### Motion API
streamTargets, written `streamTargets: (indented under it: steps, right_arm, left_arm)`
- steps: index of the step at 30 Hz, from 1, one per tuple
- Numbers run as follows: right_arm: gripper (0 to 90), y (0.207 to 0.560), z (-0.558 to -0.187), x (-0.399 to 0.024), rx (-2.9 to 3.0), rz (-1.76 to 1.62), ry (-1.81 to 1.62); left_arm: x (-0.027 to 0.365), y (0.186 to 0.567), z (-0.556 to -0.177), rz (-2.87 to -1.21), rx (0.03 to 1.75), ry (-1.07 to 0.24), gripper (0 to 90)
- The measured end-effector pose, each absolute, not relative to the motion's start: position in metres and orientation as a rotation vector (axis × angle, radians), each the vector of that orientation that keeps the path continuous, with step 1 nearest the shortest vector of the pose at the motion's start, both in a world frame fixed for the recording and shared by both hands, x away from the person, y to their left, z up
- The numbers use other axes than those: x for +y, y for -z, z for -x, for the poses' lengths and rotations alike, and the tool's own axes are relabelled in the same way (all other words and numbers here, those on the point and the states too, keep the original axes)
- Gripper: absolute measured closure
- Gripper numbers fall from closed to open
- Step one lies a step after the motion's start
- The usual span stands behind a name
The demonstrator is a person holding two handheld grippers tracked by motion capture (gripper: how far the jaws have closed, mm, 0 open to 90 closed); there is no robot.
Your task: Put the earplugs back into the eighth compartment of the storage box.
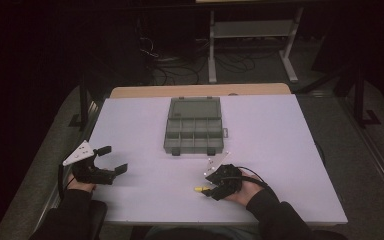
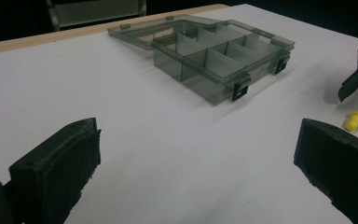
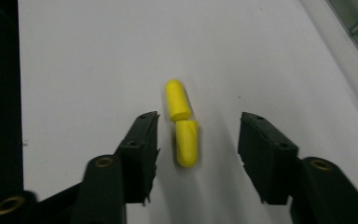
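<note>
The right gripper, jaws released, straddles two yellow earplugs near the organizer box; they look soft and light, best pinched mid-body. The left gripper is also released.

dim room — table lit | soft shadows | mild blur

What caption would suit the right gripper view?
Open black tongs straddle the nearer of two yellow foam earplugs lying end to end on a white table.
</note>
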State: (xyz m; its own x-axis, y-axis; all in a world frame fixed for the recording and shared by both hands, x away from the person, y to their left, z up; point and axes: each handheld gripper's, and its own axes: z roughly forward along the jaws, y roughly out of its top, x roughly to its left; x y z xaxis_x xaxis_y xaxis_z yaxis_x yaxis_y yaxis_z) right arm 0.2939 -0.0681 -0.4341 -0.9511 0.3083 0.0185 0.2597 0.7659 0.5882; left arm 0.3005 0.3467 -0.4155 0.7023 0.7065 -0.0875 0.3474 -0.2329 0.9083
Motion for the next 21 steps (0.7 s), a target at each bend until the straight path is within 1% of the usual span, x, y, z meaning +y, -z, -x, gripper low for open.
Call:
streamTargets:
  steps: [1, 4, 7, 9, 10, 17, 21]
  right_arm:
    - [51.9, 0.435, -0.294, -0.068, 2.879, -0.463, -0.94]
    - [62.8, 0.435, -0.295, -0.068, 2.887, -0.462, -0.94]
    - [69.6, 0.436, -0.296, -0.068, 2.896, -0.461, -0.932]
    - [71.3, 0.437, -0.296, -0.068, 2.902, -0.461, -0.927]
    - [78.1, 0.436, -0.296, -0.068, 2.905, -0.457, -0.939]
    - [80.4, 0.434, -0.296, -0.069, 2.898, -0.456, -0.937]
    - [80.8, 0.424, -0.297, -0.074, 2.869, -0.488, -0.987]
  left_arm:
    - [0.347, 0.416, -0.301, -1.838, 0.828, -0.419, 0.0]
    - [0.347, 0.415, -0.3, -1.84, 0.827, -0.419, 0.0]
    - [0.347, 0.416, -0.301, -1.84, 0.828, -0.418, 0.0]
    - [0.347, 0.416, -0.301, -1.84, 0.828, -0.418, 0.0]
    - [0.347, 0.416, -0.3, -1.839, 0.831, -0.419, 0.0]
    - [0.347, 0.416, -0.3, -1.835, 0.826, -0.415, 0.0]
    - [0.347, 0.416, -0.301, -1.838, 0.824, -0.415, 0.0]
